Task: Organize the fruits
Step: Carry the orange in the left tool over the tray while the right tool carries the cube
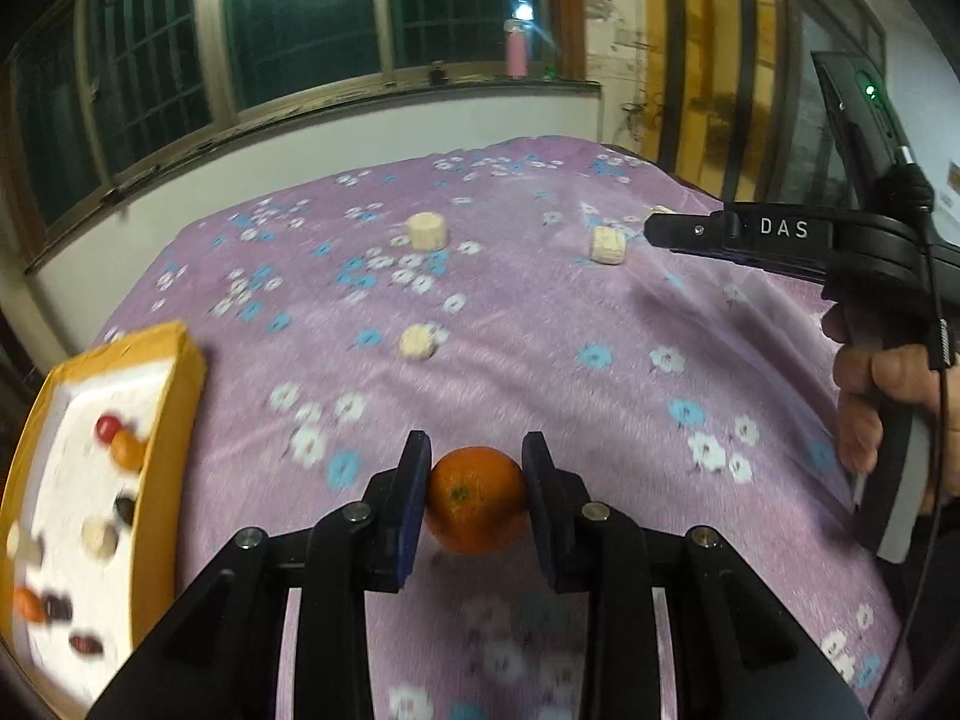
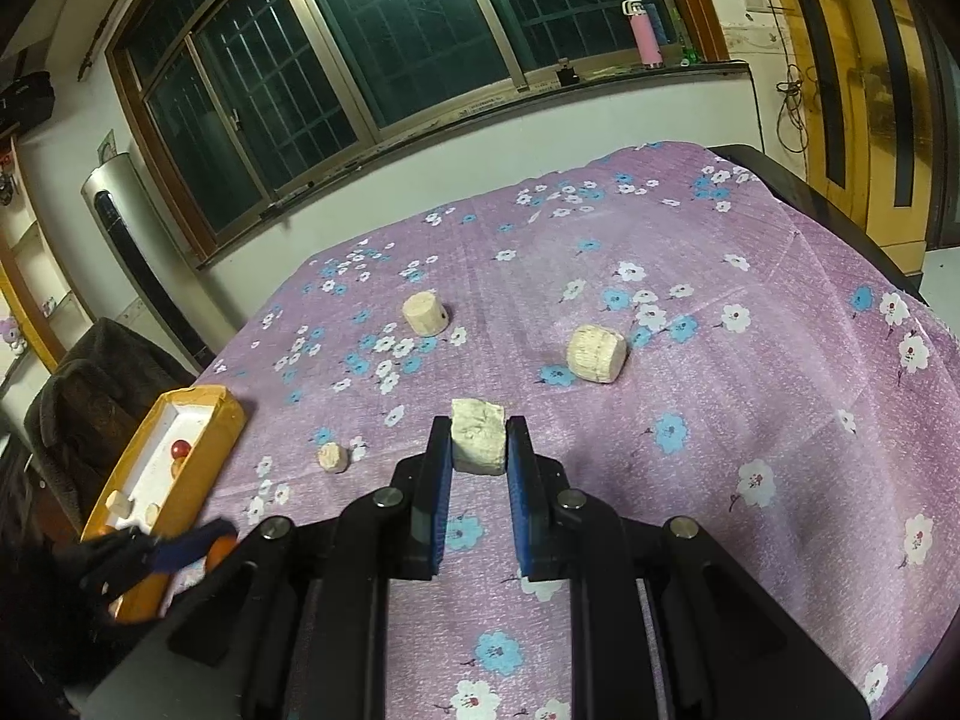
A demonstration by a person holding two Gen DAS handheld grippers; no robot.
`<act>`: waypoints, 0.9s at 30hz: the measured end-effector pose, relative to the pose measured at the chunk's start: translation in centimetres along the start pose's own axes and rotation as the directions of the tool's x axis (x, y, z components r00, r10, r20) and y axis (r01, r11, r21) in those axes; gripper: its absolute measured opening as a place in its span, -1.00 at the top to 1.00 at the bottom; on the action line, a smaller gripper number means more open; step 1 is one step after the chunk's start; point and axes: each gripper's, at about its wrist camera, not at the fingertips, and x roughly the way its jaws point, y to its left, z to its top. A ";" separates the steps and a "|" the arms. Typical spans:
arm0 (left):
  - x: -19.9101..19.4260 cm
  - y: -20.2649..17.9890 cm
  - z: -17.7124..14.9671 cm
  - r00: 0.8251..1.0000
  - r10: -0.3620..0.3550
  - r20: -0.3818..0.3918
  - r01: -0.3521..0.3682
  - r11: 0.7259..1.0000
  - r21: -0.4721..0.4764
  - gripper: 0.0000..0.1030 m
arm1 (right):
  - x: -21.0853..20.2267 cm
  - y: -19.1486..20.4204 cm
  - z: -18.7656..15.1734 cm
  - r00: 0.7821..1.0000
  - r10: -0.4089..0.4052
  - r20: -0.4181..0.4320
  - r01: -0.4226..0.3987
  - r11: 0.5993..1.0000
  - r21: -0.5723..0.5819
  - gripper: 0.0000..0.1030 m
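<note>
The left tool [image 1: 477,495] is closed on a round orange citrus fruit [image 1: 477,501], which is pinched at its widest part between the two blue-padded fingers [image 1: 414,495], probably so that the smooth skin cannot roll out. The fruit is carried clear of the purple flowered cloth on the tabletop [image 1: 600,312]. At about nine o'clock from this tool an orange-walled, white-lined shallow box [image 1: 162,450] is seen, already holding small red, orange, dark and pale pieces; it is judged to be the collecting place, so the fruit is likely meant for it.

The right tool [image 2: 479,438] is closed on a pale, rough, blocky chunk [image 2: 477,435], gripped across its flat sides and held near the cloth. From this tool outward, a small pale round piece [image 2: 333,456] lies at nine o'clock, a pale cylinder with a dark hole [image 2: 425,313] at eleven o'clock, and a pale ridged barrel-shaped piece [image 2: 597,354] at one o'clock, all well apart on the cloth and still to be gathered. The box is found at about eight o'clock, at the tabletop's edge.

A hand [image 1: 882,408] is seen on the right tool's handle.
</note>
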 end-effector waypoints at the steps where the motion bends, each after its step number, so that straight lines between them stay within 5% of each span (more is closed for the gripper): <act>1: -0.6 0.3 -0.4 1.000 0.010 0.002 -0.010 1.000 -0.024 0.41 | -0.1 0.1 0.0 1.000 0.006 0.001 -0.006 1.000 0.000 0.64; 12: -4.8 4.5 -2.5 0.989 0.148 0.021 -0.143 0.977 -0.156 0.41 | 0.6 3.0 -1.0 0.998 -0.027 -0.049 0.023 0.996 -0.085 0.64; 27: -9.5 9.5 -4.6 0.981 0.183 0.063 -0.159 0.948 -0.274 0.41 | -2.6 13.1 -4.2 0.997 0.009 -0.081 -0.028 0.972 -0.234 0.63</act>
